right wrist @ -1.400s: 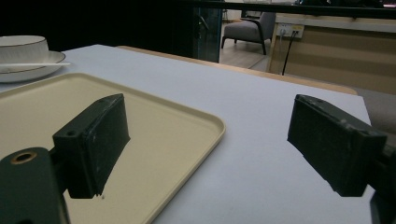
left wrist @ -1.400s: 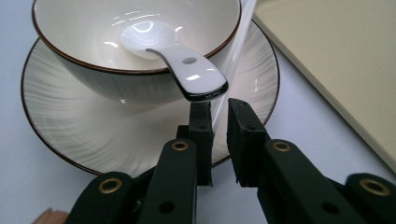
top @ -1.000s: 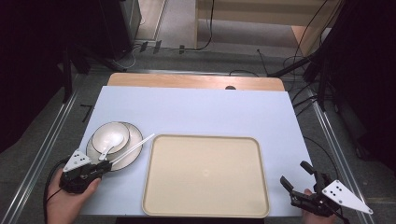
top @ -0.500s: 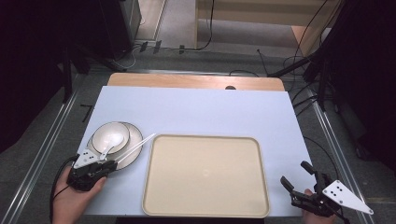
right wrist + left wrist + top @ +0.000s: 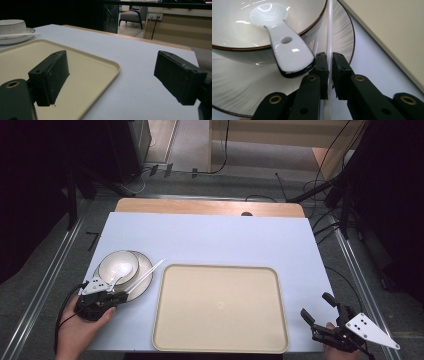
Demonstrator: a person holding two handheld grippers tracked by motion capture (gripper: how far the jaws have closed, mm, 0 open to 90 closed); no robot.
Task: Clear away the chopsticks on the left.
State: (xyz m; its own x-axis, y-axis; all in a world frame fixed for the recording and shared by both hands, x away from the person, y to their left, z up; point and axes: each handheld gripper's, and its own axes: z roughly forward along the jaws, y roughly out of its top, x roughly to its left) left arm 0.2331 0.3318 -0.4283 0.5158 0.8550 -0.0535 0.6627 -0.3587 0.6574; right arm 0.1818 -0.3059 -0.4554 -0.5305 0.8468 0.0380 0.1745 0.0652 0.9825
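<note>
White chopstick (image 5: 329, 37) sits pinched in the left hand-held gripper (image 5: 330, 65), lower left; lift it slowly, level, missing the spoon (image 5: 284, 47). Right hand-held gripper (image 5: 110, 80) waits wide.

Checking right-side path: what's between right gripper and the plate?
The tray, bare, lies between the right gripper and the plate; high view.

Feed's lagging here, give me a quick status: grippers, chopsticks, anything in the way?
Left gripper shut on white chopsticks, jaws just closing. Right gripper open, by tray. Chopsticks lying across plate rim; spoon handle right beside jaws.
</note>
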